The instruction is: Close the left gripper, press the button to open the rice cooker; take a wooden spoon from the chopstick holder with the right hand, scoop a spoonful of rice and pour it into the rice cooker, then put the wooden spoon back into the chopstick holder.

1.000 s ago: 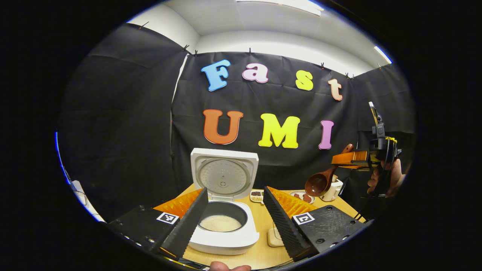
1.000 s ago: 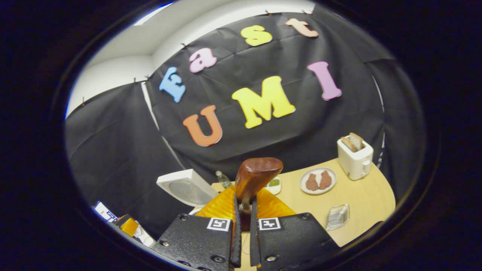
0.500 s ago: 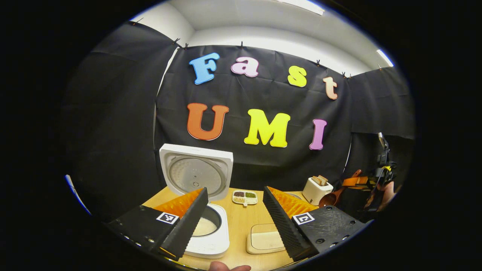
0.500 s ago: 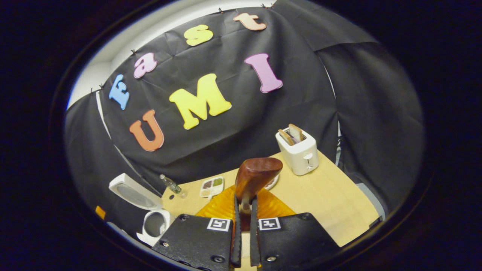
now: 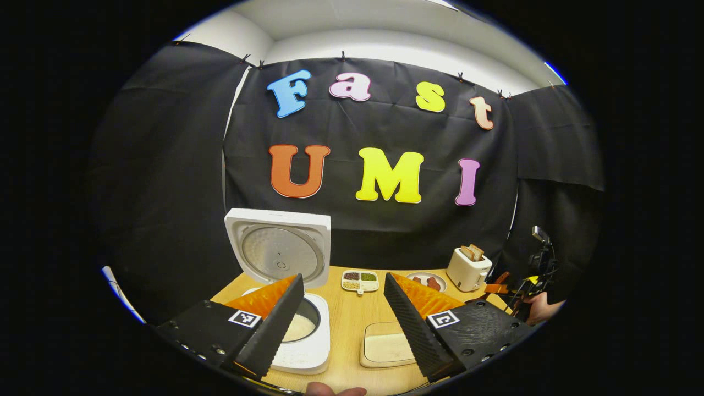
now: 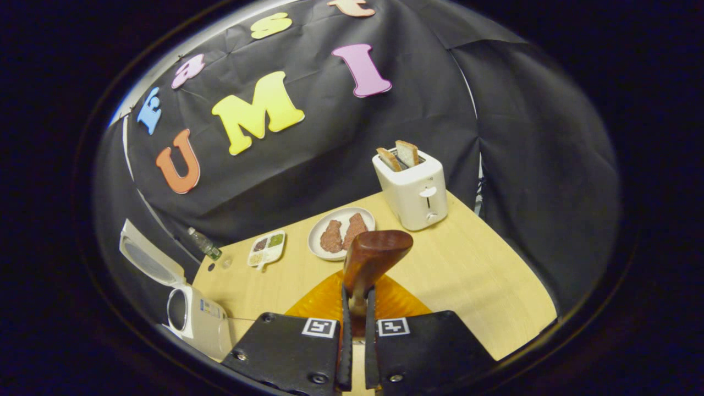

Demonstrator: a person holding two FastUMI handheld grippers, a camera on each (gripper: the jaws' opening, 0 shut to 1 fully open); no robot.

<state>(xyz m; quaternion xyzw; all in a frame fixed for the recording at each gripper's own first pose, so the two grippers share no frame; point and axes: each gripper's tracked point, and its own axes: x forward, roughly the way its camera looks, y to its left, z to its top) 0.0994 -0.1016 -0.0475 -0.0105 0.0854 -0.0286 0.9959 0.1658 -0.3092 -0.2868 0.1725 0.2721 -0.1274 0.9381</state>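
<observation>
Two views, taken in turn. In the left gripper view your left gripper (image 5: 344,316) is hanging with its jaws spread wide and gripping nothing, above the near table (image 5: 352,324). The rice cooker (image 5: 300,335) is sitting at the near left with its lid (image 5: 278,256) standing up and pale rice (image 5: 298,328) lying inside. At the far right your right gripper (image 5: 498,288) is showing small.

In the right gripper view that right gripper (image 6: 355,330) is clamping the wooden spoon (image 6: 374,258) by its neck, bowl pointing away over the table. The spoon is looking stiff, light and smooth; a grip further down the handle would likely twist less.
</observation>
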